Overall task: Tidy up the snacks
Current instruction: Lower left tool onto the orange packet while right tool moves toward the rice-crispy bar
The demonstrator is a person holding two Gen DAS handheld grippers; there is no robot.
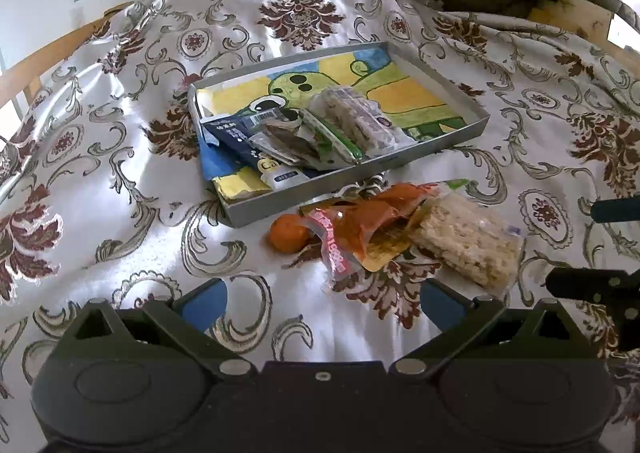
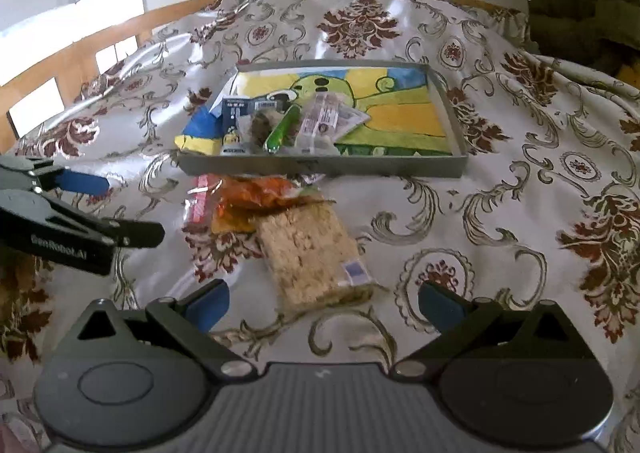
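Snacks, loose lot: three items are laid on the patterned cloth (image 1: pixel 120 157) just outside the near rim of the grey tray (image 1: pixel 476 121). A wrapped rice-crisp slab (image 2: pixel 312 253) is set nearest the tools, with a corner tucked under an orange-red pouch (image 1: pixel 368 221); a small orange fruit (image 1: pixel 287 233), probably a mandarin, is placed touching the pouch's left end. In the right wrist view the fruit is hidden behind the pouch.

Snacks, sorted lot: a dark blue packet (image 1: pixel 244 141), a clear bag with brown contents (image 1: pixel 284 141), a green stick-shaped item (image 1: pixel 332 137) and a second clear pack of pale pieces (image 1: pixel 352 113) are ranked side by side at the tray's near left corner, partly overlapping. The grouping is judged deliberate, so that the far and right parts of the tray, where only a painted green-and-yellow liner (image 1: pixel 404 93) is shown, are left free for the rest.

Tools: the left gripper (image 1: pixel 324 305) is held with jaws spread wide, nothing between them, low over the cloth short of the pouch. The right gripper (image 2: pixel 324 305) is likewise held agape and unloaded, with the slab lined up just ahead of its gap, an arrangement judged suited to taking that item next. The wrapper is expected to be slippery and the slab brittle.
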